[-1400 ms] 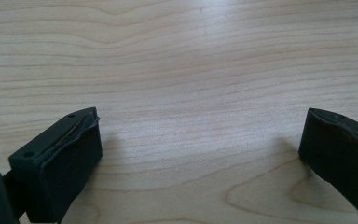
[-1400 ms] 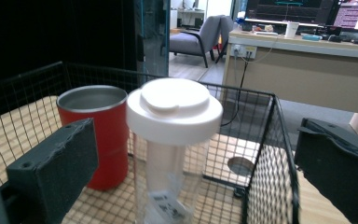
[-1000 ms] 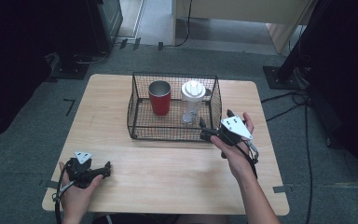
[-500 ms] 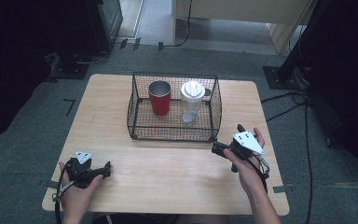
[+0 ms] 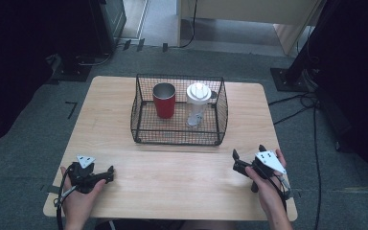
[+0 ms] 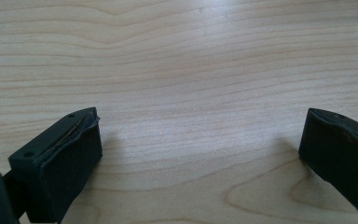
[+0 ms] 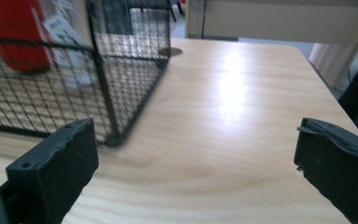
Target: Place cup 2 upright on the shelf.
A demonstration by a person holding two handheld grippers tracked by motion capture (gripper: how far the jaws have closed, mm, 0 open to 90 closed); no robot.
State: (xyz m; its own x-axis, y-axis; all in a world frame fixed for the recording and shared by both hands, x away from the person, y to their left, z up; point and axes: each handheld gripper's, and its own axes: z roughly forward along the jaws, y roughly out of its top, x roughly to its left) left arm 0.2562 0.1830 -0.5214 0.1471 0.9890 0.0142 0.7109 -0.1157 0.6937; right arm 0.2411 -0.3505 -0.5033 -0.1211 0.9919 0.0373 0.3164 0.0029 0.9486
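A black wire basket (image 5: 179,136) stands mid-table, and inside it are a red cup (image 5: 164,99) and a clear bottle with a white lid (image 5: 198,103). My right gripper (image 5: 247,152) is held in a hand near the front right of the table, apart from the basket, and it is open. In the right gripper view its jaws (image 7: 196,158) are spread wide over bare wood, with the basket's corner (image 7: 107,102) and the red cup (image 7: 16,32) ahead on the left. My left gripper (image 5: 109,175) rests at the front left, open and empty (image 6: 200,149).
The wooden table (image 5: 105,124) has bare wood all around the basket. Its right edge (image 5: 280,153) runs close to my right hand. Cables (image 5: 311,103) and stand bases lie on the grey floor beyond the table.
My right gripper has drawn back from the basket's right front corner toward the table's front right. The left gripper has stayed put.
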